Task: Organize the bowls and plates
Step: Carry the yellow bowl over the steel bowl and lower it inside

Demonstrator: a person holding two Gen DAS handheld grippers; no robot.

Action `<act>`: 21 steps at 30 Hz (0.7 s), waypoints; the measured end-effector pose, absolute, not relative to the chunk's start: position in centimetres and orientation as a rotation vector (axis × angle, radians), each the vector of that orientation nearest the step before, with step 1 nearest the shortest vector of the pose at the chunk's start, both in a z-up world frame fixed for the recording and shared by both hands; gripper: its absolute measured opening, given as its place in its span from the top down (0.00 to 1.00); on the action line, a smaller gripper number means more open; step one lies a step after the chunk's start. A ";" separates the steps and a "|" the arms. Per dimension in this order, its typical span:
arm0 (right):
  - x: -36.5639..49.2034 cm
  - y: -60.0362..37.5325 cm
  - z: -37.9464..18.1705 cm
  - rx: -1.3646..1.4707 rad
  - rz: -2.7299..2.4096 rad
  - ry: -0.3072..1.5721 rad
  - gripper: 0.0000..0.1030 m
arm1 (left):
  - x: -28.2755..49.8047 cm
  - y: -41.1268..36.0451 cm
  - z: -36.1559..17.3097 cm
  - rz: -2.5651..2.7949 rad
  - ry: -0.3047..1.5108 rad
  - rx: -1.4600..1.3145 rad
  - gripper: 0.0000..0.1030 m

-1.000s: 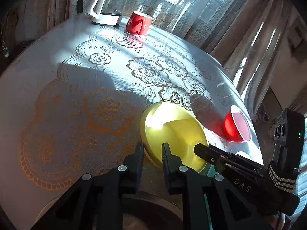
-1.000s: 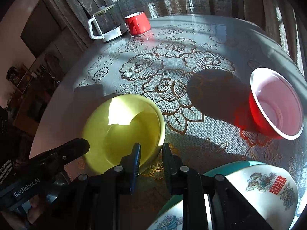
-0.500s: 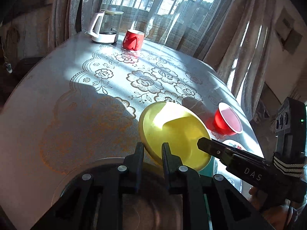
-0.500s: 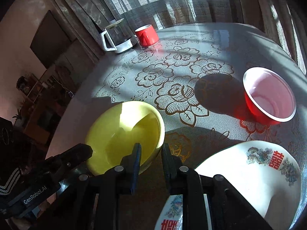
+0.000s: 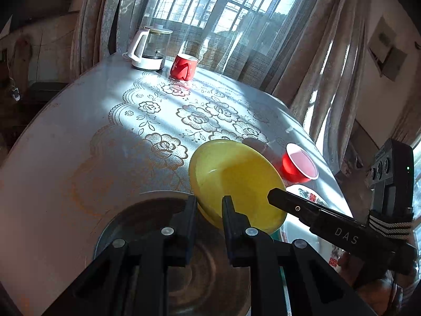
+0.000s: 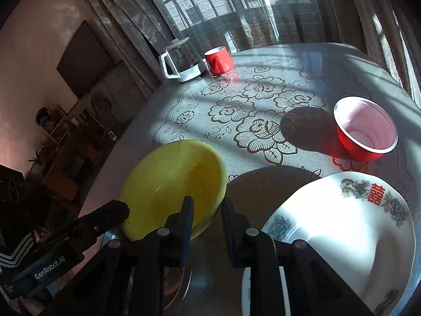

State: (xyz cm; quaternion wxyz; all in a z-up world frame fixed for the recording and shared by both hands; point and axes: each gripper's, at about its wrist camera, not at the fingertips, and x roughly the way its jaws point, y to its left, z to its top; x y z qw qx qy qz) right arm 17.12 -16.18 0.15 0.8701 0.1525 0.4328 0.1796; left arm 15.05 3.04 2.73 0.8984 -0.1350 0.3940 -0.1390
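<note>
Both my hand-held grippers pinch the yellow bowl (image 5: 236, 181) — left hand-held gripper (image 5: 209, 205) and right hand-held gripper (image 6: 207, 208) on opposite rims. The bowl hangs tilted above the metal plate (image 5: 147, 218); next, I judge, lower it level onto that plate.

The metal plate (image 5: 158, 210) at six o'clock lies mostly behind the left gripper (image 5: 209, 205), and the white patterned bowl (image 6: 355, 223) runs off at four o'clock.

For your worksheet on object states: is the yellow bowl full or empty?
Empty. The yellow bowl shows a bare, glossy inside in both views, with nothing in it.
</note>
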 end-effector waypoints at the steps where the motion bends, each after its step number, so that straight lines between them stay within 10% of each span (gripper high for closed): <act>1: 16.9 -16.1 0.2 0.320 0.382 0.904 0.79 | 14.7 3.2 2.7 -0.287 0.813 -0.286 0.83; 21: 12.9 -12.0 -1.9 0.293 0.511 0.945 0.79 | 8.0 6.9 1.9 -0.203 0.788 -0.300 0.83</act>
